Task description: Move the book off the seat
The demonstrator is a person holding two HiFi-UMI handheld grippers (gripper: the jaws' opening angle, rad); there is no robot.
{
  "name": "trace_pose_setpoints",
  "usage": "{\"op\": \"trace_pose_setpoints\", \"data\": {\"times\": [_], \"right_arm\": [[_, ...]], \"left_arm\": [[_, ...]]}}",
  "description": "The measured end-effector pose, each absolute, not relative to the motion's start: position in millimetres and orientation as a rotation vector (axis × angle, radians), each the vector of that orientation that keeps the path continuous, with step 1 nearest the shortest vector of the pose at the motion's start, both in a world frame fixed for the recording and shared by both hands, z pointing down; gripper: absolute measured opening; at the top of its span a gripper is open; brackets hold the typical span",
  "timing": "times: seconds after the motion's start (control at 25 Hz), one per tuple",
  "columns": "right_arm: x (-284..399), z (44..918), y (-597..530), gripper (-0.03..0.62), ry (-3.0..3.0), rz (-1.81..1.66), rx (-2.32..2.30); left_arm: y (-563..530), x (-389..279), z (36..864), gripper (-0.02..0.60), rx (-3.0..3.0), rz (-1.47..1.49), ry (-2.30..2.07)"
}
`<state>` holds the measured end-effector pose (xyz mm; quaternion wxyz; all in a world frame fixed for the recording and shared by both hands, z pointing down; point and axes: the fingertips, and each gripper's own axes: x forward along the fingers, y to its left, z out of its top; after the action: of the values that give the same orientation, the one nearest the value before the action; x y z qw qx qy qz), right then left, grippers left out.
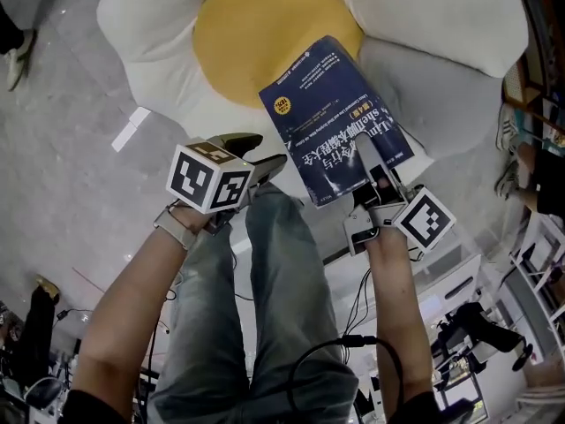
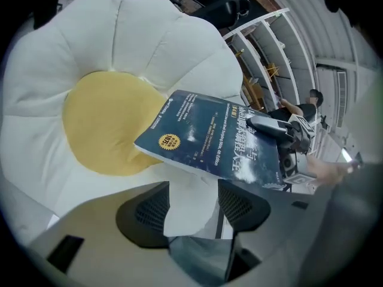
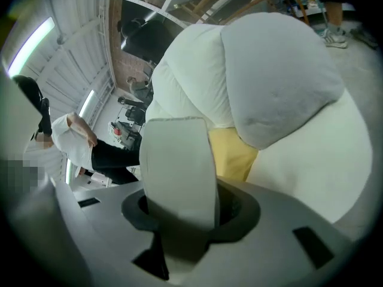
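A dark blue book (image 1: 335, 117) with white print sticks out over the flower-shaped seat (image 1: 150, 25), and its far corner reaches the yellow centre (image 1: 256, 34). My right gripper (image 1: 375, 170) is shut on the book's near edge. In the right gripper view the white page block (image 3: 179, 166) fills the gap between the jaws. The left gripper view shows the book (image 2: 215, 139) tilted and raised above the white petals (image 2: 119, 34). My left gripper (image 1: 260, 153) is open and holds nothing. It hangs left of the book, near the seat's front edge, apart from both.
The person's jeans-clad legs (image 1: 265, 307) stand right below the grippers, with black cables (image 1: 353, 343) on the grey floor. White shelving (image 1: 538, 254) and another person's shoes (image 1: 508, 148) are at the right. A bystander (image 3: 72, 142) stands behind the seat.
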<state>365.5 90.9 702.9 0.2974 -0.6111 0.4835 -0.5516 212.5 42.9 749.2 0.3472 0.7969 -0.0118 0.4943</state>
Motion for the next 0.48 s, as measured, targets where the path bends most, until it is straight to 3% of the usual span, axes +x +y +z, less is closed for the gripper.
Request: {"op": "trace_pose_setpoints", "data": {"times": [0.48], "right_arm": [[370.8, 707.0, 95.0, 0.170, 1.254, -1.436, -1.583]], "left_arm": [[42.5, 218.0, 753.1, 0.246, 2.082, 1.192, -0.010]]}}
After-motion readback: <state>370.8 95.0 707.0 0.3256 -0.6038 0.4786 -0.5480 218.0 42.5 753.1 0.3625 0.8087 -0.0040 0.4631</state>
